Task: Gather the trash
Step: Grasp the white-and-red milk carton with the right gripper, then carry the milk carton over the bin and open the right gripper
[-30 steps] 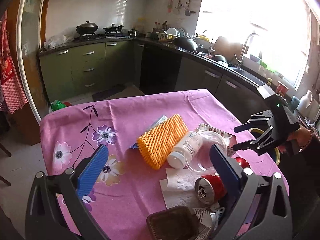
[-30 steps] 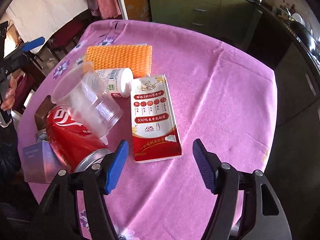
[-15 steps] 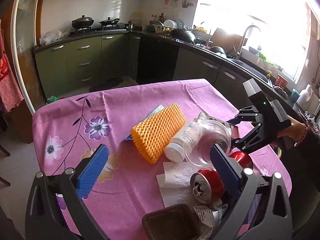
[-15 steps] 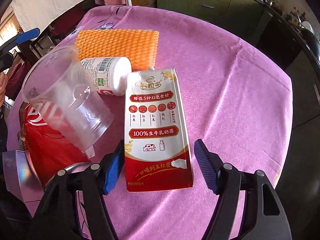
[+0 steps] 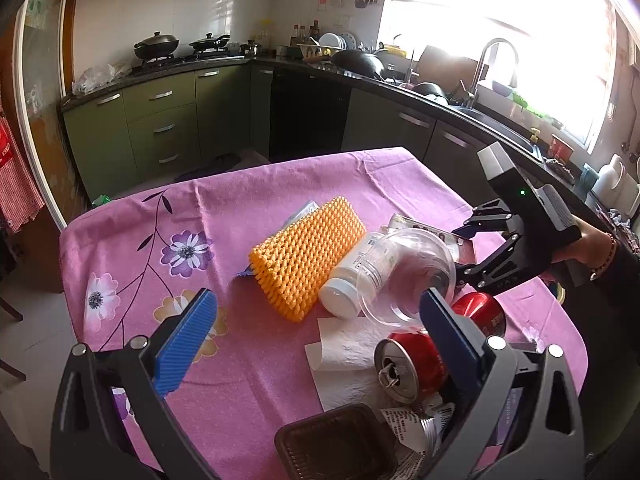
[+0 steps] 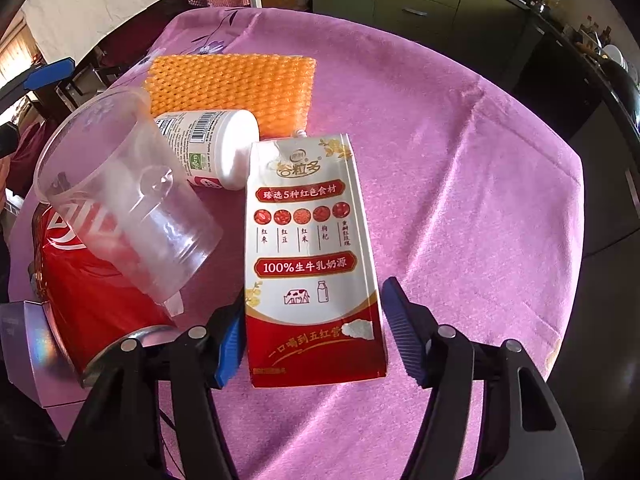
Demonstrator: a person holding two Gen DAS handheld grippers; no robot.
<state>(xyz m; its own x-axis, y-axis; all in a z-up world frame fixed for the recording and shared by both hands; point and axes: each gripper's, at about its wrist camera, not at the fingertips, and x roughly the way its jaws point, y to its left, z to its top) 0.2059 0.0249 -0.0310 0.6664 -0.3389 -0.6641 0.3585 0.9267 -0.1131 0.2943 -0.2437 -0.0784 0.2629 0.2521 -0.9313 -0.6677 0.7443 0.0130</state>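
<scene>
Flat on the pink tablecloth, a milk carton, long axis running straight ahead between the spread, empty fingers of the right gripper. Farther off, over cans and tissue, the left gripper, likewise open.

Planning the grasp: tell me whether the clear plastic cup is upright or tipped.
Tipped. The clear plastic cup lies on its side, its open mouth away from the milk carton, resting across the red can.
</scene>
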